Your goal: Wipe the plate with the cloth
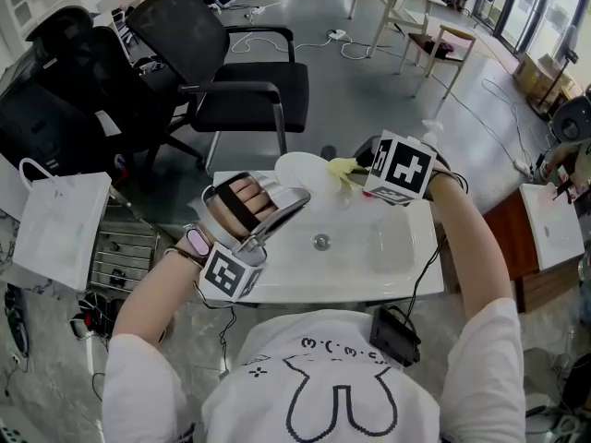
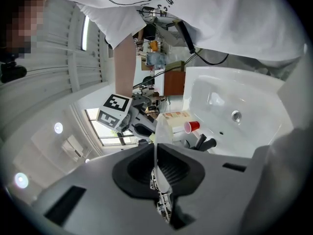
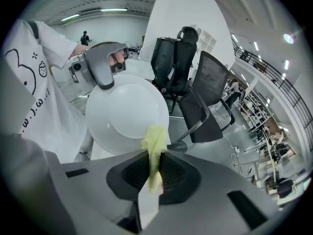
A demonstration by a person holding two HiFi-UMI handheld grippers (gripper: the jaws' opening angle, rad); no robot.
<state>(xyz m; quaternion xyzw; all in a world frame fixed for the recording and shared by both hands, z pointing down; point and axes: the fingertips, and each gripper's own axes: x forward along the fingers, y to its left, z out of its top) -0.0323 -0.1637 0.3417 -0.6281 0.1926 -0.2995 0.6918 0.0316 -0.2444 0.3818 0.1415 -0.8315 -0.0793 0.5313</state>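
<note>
My left gripper (image 2: 156,173) is clamped almost shut on the rim of the white plate (image 2: 162,129), held on edge above the far rim of the sink (image 1: 388,247). I judge the plate stiff, glossy, slippery and breakable, so the rim grip needs to be firm. My right gripper (image 3: 153,175) is pinched tight on a bunched yellow cloth (image 3: 154,146), soft, light and limp. Its free end sits at the plate's lower edge, also above the sink's far rim; whether it touches I cannot tell.
</note>
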